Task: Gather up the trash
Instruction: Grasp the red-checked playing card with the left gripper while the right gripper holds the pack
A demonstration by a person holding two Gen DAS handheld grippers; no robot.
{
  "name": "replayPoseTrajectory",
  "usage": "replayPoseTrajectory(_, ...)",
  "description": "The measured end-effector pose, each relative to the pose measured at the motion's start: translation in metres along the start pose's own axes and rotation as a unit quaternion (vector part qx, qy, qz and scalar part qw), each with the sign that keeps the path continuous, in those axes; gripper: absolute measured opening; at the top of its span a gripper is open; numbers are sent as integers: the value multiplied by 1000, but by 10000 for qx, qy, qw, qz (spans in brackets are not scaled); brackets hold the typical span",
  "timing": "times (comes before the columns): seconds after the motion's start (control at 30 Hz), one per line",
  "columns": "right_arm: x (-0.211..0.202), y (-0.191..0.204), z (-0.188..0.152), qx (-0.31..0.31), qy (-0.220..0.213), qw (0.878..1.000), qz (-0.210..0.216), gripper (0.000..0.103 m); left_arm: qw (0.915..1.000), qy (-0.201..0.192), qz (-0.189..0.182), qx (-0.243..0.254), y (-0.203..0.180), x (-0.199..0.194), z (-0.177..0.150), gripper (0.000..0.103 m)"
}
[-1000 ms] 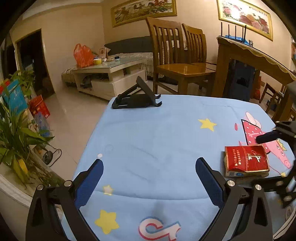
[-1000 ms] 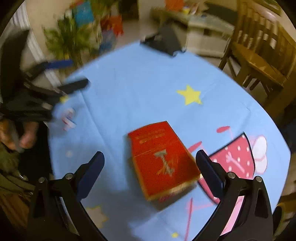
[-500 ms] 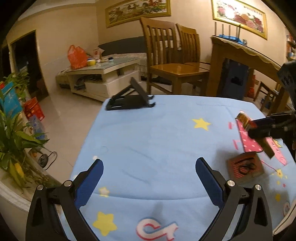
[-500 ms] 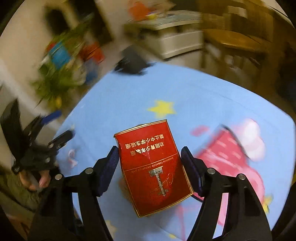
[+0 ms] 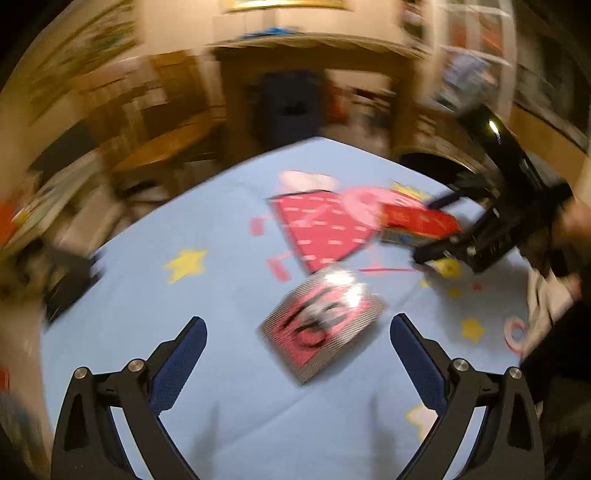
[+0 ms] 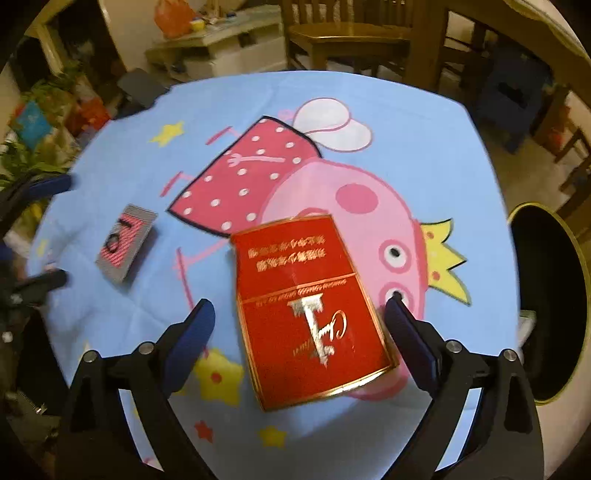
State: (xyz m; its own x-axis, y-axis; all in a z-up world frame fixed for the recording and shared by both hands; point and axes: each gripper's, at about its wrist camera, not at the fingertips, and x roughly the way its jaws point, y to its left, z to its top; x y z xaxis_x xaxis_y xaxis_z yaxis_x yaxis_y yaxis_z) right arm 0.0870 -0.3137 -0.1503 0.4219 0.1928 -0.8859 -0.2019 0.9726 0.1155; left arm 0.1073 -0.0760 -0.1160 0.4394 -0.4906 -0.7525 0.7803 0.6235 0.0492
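A red cigarette pack (image 6: 310, 306) sits between my right gripper's (image 6: 298, 304) jaws, which are opening. The right finger (image 6: 406, 332) is at the pack's edge and the left finger stands off it. The left wrist view shows the same pack (image 5: 417, 221) at the right gripper (image 5: 436, 229), above the blue cloth. A small pink and grey striped box (image 5: 321, 325) lies flat on the cloth, just ahead of my open left gripper (image 5: 299, 321). Nothing is held there. The right wrist view also shows the striped box (image 6: 125, 243) and the left gripper (image 6: 50, 232) at the far left.
A blue tablecloth (image 6: 424, 147) with a cartoon pig and stars covers the round table. A dark round bin (image 6: 550, 302) with a yellow rim stands beside the table's right edge. A black stand (image 6: 140, 88) sits at the far edge, with wooden chairs (image 6: 351, 33) behind.
The right gripper closed on the red pack, lifted it off the striped box and carried it right; its jaws now stand wide. The left gripper swung right toward the striped box.
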Motion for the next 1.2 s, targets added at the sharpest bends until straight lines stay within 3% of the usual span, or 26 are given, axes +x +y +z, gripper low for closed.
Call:
replayPoseTrajectory(0.07, -7, -3, -8, -101, -107, 9999, 71, 77, 9978, 211, -450, 434, 0, 16, 10, 96)
replayPoseTrajectory(0.1, -11, -6, -11, -96, -165, 9996, 206, 68, 9965, 273, -447, 653, -3, 22, 14, 95)
replayPoseTrajectory(0.17, -18, -13, -15, 13, -281, 9989, 377, 68, 9913, 406, -628, 1079, -9, 34, 21, 95)
replayPoseTrajectory(0.27, -20, -23, -20, 219, -429, 9975, 526, 67, 9832, 583, -1109, 1331, -12, 46, 26, 95)
replayPoseTrajectory(0.37, -27, -28, -21, 300, -507, 9964, 615, 67, 9761, 746, -1256, 1609, -14, 58, 24, 94)
replayPoseTrajectory(0.47, -25, -28, -19, 363, -522, 9958, 657, 67, 9708, 842, -1443, 1723, -14, 62, 18, 86)
replayPoseTrajectory(0.53, -20, -22, -15, 381, -515, 9959, 641, 67, 9689, 786, -1666, 1650, -13, 58, 14, 66)
replayPoseTrajectory(0.67, -18, -23, -10, 492, -622, 9948, 642, 67, 9781, 602, -1442, 1373, -12, 51, 6, 64)
replayPoseTrajectory(0.8, -22, -23, -11, 530, -687, 9941, 649, 67, 9910, 414, -832, 965, -8, 29, -15, 63)
replayPoseTrajectory(0.87, -22, -23, -13, 539, -665, 9941, 666, 67, 9927, 414, -792, 815, -2, 23, -22, 63)
replayPoseTrajectory(0.97, -21, -21, -14, 518, -648, 9943, 662, 67, 9903, 512, -1034, 779, 7, 17, -29, 65)
replayPoseTrajectory(1.2, -18, -20, -15, 516, -612, 9948, 632, 68, 9781, 749, -1517, 1211, 5, 22, -23, 65)
